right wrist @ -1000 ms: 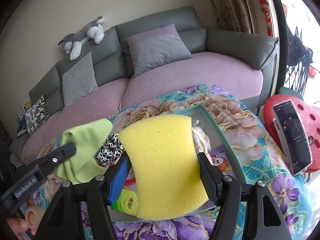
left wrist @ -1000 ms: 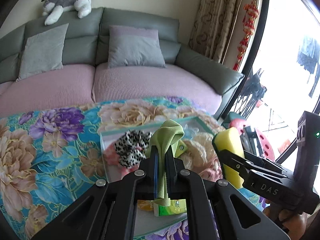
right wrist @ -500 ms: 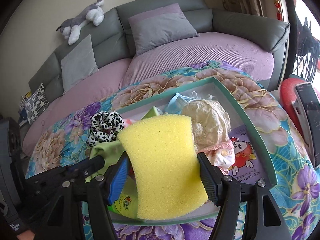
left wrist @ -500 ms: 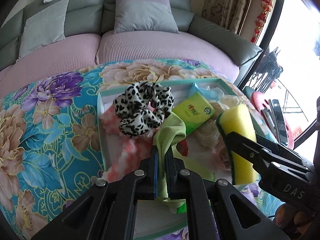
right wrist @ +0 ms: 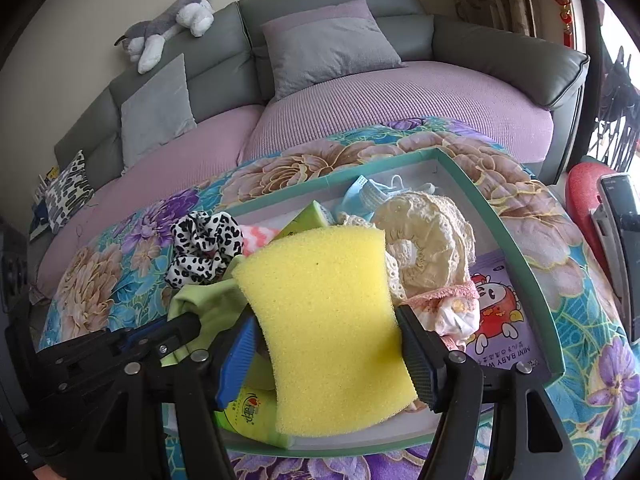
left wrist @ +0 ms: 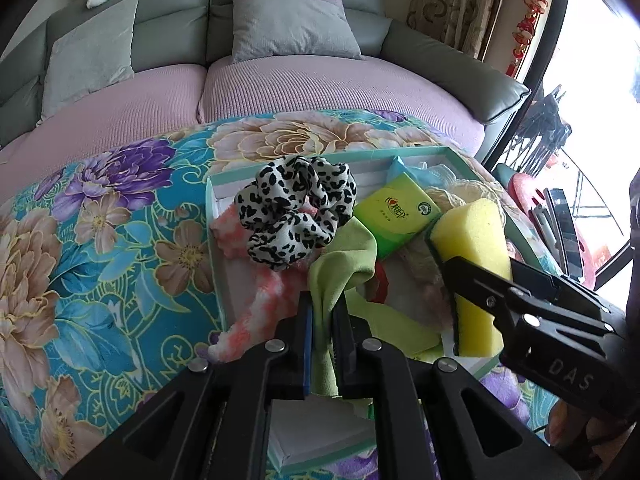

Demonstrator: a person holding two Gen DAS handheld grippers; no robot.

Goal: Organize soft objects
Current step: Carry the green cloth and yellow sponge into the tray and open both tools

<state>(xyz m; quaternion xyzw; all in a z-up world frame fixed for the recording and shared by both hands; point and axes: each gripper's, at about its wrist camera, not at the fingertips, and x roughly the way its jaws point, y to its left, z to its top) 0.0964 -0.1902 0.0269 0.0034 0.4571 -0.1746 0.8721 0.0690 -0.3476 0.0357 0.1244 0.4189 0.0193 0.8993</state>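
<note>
Two tools work over one shallow teal-rimmed tray [right wrist: 516, 256] that sits on a bench covered by a floral cloth [left wrist: 100, 240]. The left tool [left wrist: 322, 312] has its jaws nearly together, pinching a fold of the green cloth [left wrist: 344, 264]; the cloth's free end drapes down onto the tray contents. The right tool [right wrist: 328, 344] stands about two-thirds open, its pads pressed against both narrow sides of the yellow sponge [right wrist: 328, 320], which is held upright just above the tray's near part.

Left wrist view only: a dark green scouring layer along one edge of the sponge, the full face of the green tissue pack [left wrist: 396, 212] lying between the leopard-print scrunchie [left wrist: 296, 212] and the sponge, and the pink-and-white fuzzy fabric [left wrist: 260, 304] running under the scrunchie and over the tray's left rim.

Right wrist view only: the cream lace item [right wrist: 428, 248] just behind the sponge, a light blue face mask [right wrist: 372, 196] at the tray's far end, a pink-trimmed fabric piece [right wrist: 452, 308], and a purple baby-wipes pack [right wrist: 504, 332] against the right rim. A second green pack [right wrist: 244, 412] lies under the sponge. The sponge hides most of the tray's centre here.

Both views show the grey sofa [right wrist: 500, 52] with cushions and a plush dog [right wrist: 168, 28] on its backrest.
</note>
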